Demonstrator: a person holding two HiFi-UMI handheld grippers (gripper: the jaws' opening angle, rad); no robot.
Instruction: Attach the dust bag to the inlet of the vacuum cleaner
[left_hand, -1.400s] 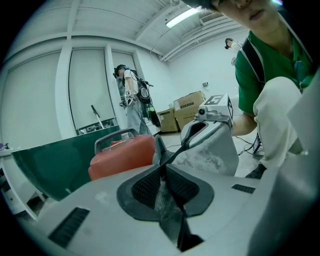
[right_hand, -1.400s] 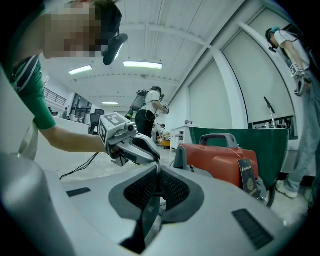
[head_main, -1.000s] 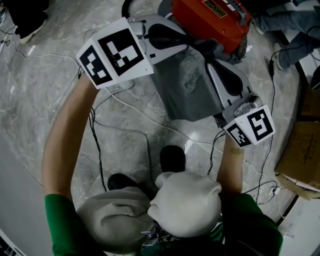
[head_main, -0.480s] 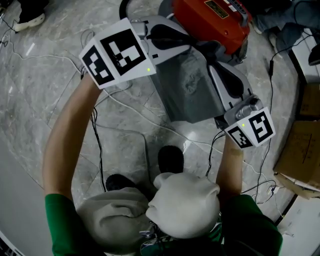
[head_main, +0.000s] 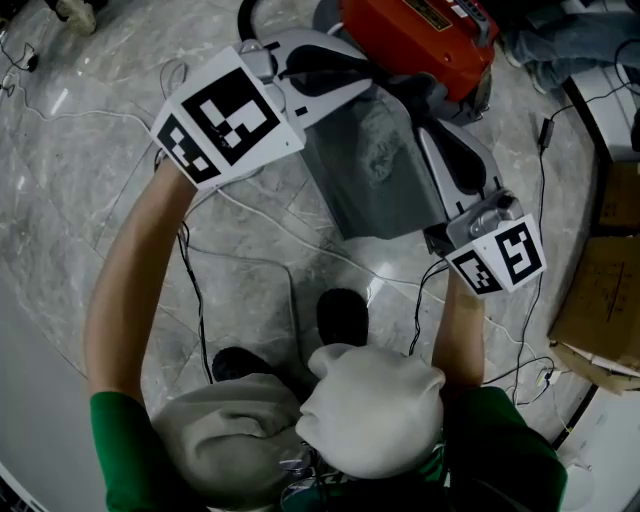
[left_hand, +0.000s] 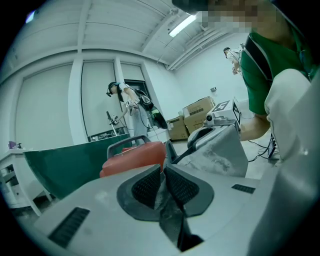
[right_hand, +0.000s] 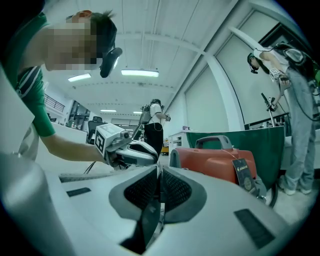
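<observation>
In the head view, the grey dust bag (head_main: 375, 170) hangs spread between the two tools above the floor (head_main: 80, 150). The left tool (head_main: 345, 80) is at the bag's 11 o'clock corner and the right tool (head_main: 432, 135) at its 3 o'clock edge. The red vacuum cleaner (head_main: 420, 35) lies at 12 to 1 o'clock, just beyond the bag's top edge. From here I cannot make out the inlet, nor whether the bag touches the machine. In the left gripper view, the left tool's pads are pinched together on a fold of the grey fabric. The rest of the bag stretches away toward 2 o'clock, where the right tool grips its far side, and the vacuum cleaner sits behind at 11 o'clock, apart from the cloth. In the right gripper view, the right tool's jaws are almost together, with a thin dark strip clamped between them that I take for the bag's edge. The left tool shows at 10 o'clock and the vacuum cleaner at 2 o'clock. As I judge it, the bag is picked up and held taut by both tools near the machine, so the grasping is done. The attaching looks not yet done: the bag's opening has to be brought to the inlet and seated on it.
</observation>
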